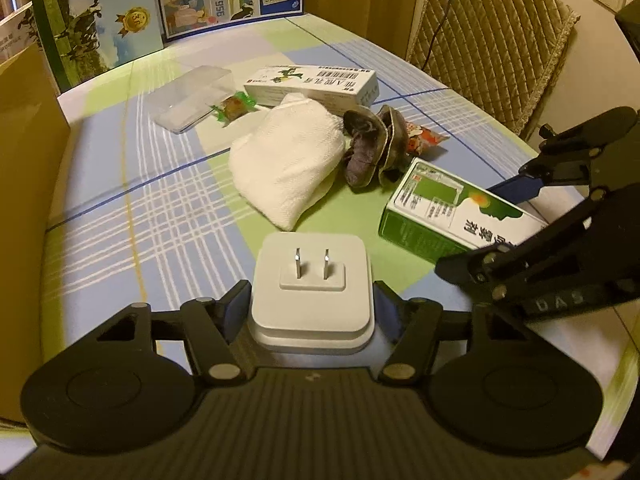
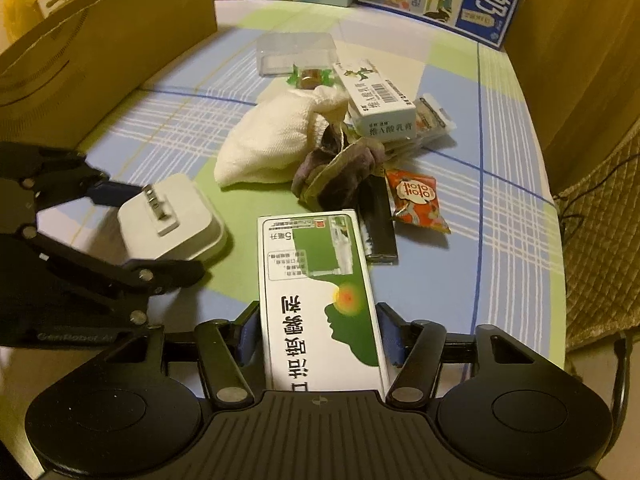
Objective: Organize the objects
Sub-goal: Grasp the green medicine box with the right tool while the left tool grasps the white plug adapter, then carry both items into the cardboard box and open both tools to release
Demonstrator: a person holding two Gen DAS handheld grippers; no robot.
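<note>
Left gripper (image 1: 312, 304) is closed onto the white plug adapter (image 1: 311, 292), blue pads pressed on both its sides, prongs facing forward, adapter seated right between the fingers near the table (image 1: 120, 208). In the right wrist view the same adapter (image 2: 172, 220) sits at far left, clamped by that gripper. Centre of the table: clear plastic case (image 1: 192, 98) at the back left, a green-wrapped candy (image 1: 234, 106) just beside it, then the long white medicine box (image 1: 312, 86), a folded white towel (image 1: 288, 160) in front of it, and a crumpled purple-olive cloth (image 1: 368, 144) touching the towel's right edge. A red snack packet (image 1: 424, 138) lies just behind that cloth; in the right view a black flat bar (image 2: 376, 224) lies between the cloth and the packet (image 2: 418, 200). Right gripper (image 2: 318, 332) is closed onto the green-and-white spray box (image 2: 320, 292), pads on its two long sides, box running straight out along the fingers. Milk cartons (image 1: 168, 0) stand at the far edge.
</note>
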